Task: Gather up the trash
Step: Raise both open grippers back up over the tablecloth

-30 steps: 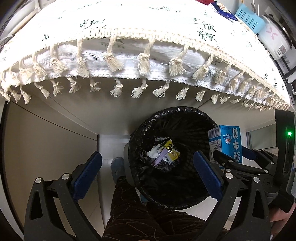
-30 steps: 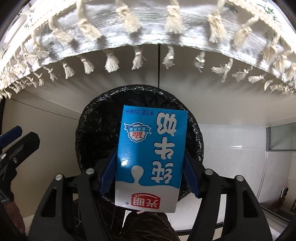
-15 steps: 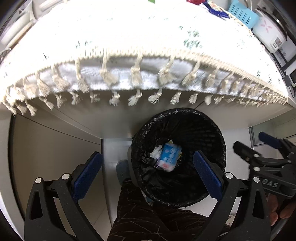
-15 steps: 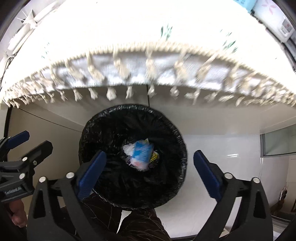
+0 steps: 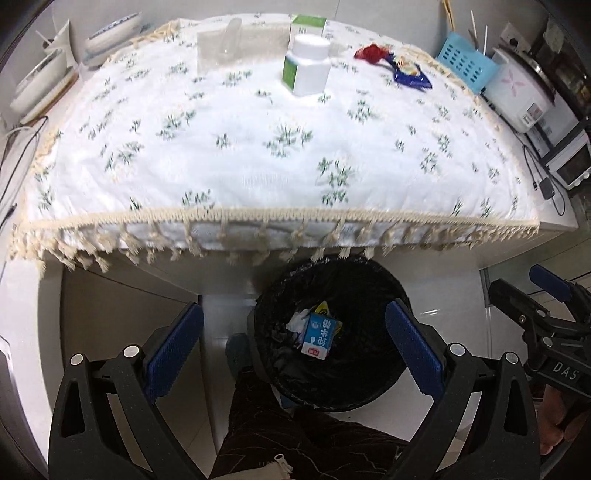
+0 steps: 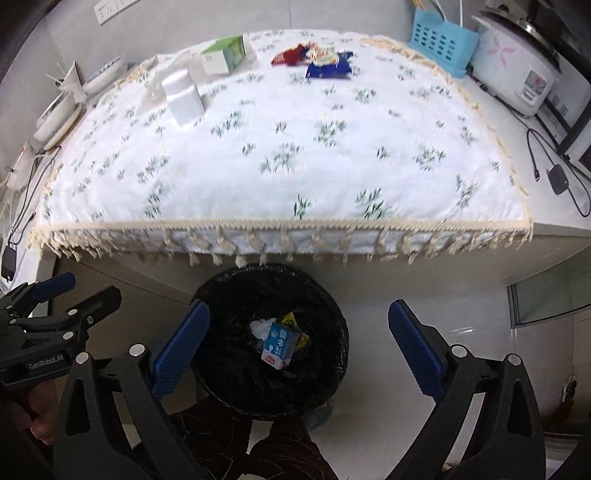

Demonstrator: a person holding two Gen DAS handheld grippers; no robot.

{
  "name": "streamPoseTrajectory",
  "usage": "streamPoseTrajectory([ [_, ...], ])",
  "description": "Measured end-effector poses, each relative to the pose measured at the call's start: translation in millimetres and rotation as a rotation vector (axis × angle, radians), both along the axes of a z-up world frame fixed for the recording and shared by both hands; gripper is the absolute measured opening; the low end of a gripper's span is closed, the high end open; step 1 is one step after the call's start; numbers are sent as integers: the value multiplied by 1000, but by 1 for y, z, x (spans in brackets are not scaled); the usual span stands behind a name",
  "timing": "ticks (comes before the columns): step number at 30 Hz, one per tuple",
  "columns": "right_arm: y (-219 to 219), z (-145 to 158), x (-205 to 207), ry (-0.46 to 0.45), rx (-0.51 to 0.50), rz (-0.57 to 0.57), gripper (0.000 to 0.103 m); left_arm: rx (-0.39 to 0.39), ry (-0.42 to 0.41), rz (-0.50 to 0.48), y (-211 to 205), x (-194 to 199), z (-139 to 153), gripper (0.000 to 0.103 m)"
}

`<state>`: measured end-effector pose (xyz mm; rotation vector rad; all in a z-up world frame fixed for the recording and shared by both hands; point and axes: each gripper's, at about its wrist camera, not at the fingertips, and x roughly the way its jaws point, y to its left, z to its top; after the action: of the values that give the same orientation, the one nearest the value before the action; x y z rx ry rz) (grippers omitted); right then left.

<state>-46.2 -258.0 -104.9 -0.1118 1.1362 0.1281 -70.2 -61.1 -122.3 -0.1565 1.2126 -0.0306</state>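
Note:
A black-lined trash bin (image 5: 332, 295) (image 6: 221, 295) stands on the floor under the table's fringed edge. Inside it lies a blue milk carton (image 5: 318, 336) (image 6: 279, 344) on crumpled wrappers. My left gripper (image 5: 294, 325) hangs open above the bin, nothing between its blue pads. My right gripper (image 6: 298, 325) is open and empty too, high over the bin. On the tablecloth stand a white bottle (image 5: 307, 66) (image 6: 183, 96) and a green-and-white box (image 5: 308, 25) (image 6: 224, 54). Red and blue snack wrappers (image 5: 400, 65) (image 6: 321, 61) lie at the far side.
The flowered tablecloth (image 5: 280, 147) covers the table. A blue basket (image 6: 441, 40) and a rice cooker (image 6: 517, 70) stand at the back right. Dishes (image 5: 44, 77) sit at the far left. A person's dark trouser leg (image 5: 295, 435) is below the grippers, near the bin.
The right gripper opened and the milk carton fell into the bin. Both grippers rose, so the tabletop has come into view.

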Motion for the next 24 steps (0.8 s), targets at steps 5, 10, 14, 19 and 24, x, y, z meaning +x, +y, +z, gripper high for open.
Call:
streamPoseTrajectory([
  [5, 0, 25, 7, -46, 10, -4, 93, 0, -18, -8, 2, 10, 18, 97],
  [10, 0, 40, 21, -80, 9, -14, 93, 2, -35, -18, 3, 23, 32, 97],
  [14, -1, 50, 36, -95, 8, -24, 93, 2, -47, -27, 4, 37, 40, 97],
  [19, -2, 62, 53, -115, 14, -30, 93, 8, -59, -38, 4, 57, 49, 97],
  [24, 0, 74, 72, -141, 15, -35, 93, 14, -79, -46, 4, 78, 59, 97],
])
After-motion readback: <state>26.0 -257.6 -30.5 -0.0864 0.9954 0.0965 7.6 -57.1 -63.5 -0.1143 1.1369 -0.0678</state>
